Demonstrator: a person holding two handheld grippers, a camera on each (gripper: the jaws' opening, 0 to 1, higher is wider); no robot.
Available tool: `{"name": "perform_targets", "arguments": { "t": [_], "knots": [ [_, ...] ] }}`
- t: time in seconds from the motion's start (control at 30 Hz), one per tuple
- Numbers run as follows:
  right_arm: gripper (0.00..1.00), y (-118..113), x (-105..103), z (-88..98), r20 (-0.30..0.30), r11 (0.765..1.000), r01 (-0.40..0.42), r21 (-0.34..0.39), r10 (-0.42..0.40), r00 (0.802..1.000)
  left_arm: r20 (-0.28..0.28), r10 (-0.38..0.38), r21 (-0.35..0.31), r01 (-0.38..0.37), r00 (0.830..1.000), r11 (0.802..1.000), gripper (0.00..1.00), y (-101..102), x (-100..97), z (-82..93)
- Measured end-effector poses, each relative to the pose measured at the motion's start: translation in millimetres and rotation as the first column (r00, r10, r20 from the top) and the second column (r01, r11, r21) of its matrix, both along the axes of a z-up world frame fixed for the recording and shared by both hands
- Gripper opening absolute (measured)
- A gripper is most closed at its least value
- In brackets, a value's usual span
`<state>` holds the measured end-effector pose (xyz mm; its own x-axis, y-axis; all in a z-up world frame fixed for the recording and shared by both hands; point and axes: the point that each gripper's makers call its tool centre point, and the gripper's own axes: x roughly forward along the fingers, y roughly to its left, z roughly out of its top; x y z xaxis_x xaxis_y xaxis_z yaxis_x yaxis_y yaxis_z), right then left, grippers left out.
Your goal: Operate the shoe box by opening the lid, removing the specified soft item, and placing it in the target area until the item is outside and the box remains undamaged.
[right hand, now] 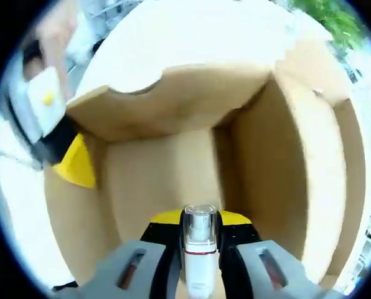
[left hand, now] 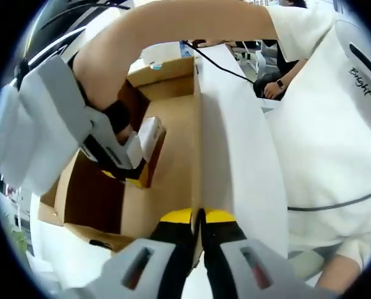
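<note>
Right gripper [right hand: 200, 240], jaws clamped on slim white clear-capped bottle [right hand: 199, 252], long axis toward 12 o'clock inside open brown cardboard shoe box [right hand: 173, 174]; left gripper [left hand: 198, 224] pinches box wall at 6 o'clock.

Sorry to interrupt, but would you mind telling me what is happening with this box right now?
A person is working an open cardboard shoe box with a tool in each hand. The left tool is shut on the raised white lid's edge, holding it up. The right tool, inside the box, grips a small white bottle with a clear cap. The bottle is not yet outside the box.
</note>
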<state>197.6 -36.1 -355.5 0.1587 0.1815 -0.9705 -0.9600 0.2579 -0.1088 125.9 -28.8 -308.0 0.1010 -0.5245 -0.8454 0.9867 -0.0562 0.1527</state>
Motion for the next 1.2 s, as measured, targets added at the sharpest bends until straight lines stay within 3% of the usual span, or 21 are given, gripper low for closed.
{"name": "perform_targets", "arguments": {
  "t": [0.03,0.1,0.2,0.23,0.27,0.4,0.5,0.57,0.73,0.83,1.2],
  "knots": [
    [0.18,5,-17,-0.9,-0.073,0.999,-0.042,0.013,0.043,0.996,-0.001,0.000,0.000,0.000,1.000,1.000,0.03,0,0.1,0.0],
    [0.18,15,-21,4.4,-0.056,0.997,-0.031,0.070,0.035,0.998,-0.003,-0.001,0.000,0.001,1.000,1.000,0.03,0,0.1,-0.1],
    [0.18,20,-29,8.2,-0.049,0.996,-0.035,0.087,0.040,0.998,-0.001,-0.001,-0.001,0.001,1.000,1.000,0.03,0,0.1,-0.2],
    [0.18,-7,13,21.3,-0.040,0.994,-0.037,0.101,0.041,0.998,0.001,-0.001,-0.003,0.001,1.000,1.000,0.03,0,0.1,-0.2],
    [0.18,-15,24,25.3,-0.034,0.994,-0.039,0.103,0.042,0.999,0.004,-0.001,-0.004,0.001,1.000,1.000,0.03,0,0.1,-0.2],
    [0.18,-17,4,31.0,-0.009,0.984,-0.009,0.176,0.010,1.000,0.008,-0.002,-0.006,0.002,1.000,1.000,0.03,0,0.2,-0.1],
    [0.18,-17,2,35.0,0.001,0.972,0.027,0.233,-0.028,1.000,0.006,-0.002,-0.005,0.002,1.000,1.000,0.03,0,0.2,-0.1],
    [0.18,-20,-3,36.1,-0.013,0.972,0.023,0.233,-0.021,1.000,0.003,-0.001,-0.003,0.001,1.000,1.000,0.03,0,0.2,-0.1],
    [0.18,-18,-1,43.2,0.035,0.967,0.007,0.253,-0.016,0.999,0.004,-0.001,-0.003,0.001,1.000,1.000,0.03,0,0.3,0.0],
    [0.18,-20,-1,46.0,0.029,0.967,-0.009,0.256,0.002,1.000,0.004,-0.001,-0.001,0.001,1.000,1.000,0.03,0,0.2,-0.1],
    [0.18,-20,6,52.4,0.052,0.949,0.052,0.311,-0.072,0.996,0.003,0.000,-0.002,0.000,1.000,1.000,0.03,0,0.4,-0.1]
  ]
}}
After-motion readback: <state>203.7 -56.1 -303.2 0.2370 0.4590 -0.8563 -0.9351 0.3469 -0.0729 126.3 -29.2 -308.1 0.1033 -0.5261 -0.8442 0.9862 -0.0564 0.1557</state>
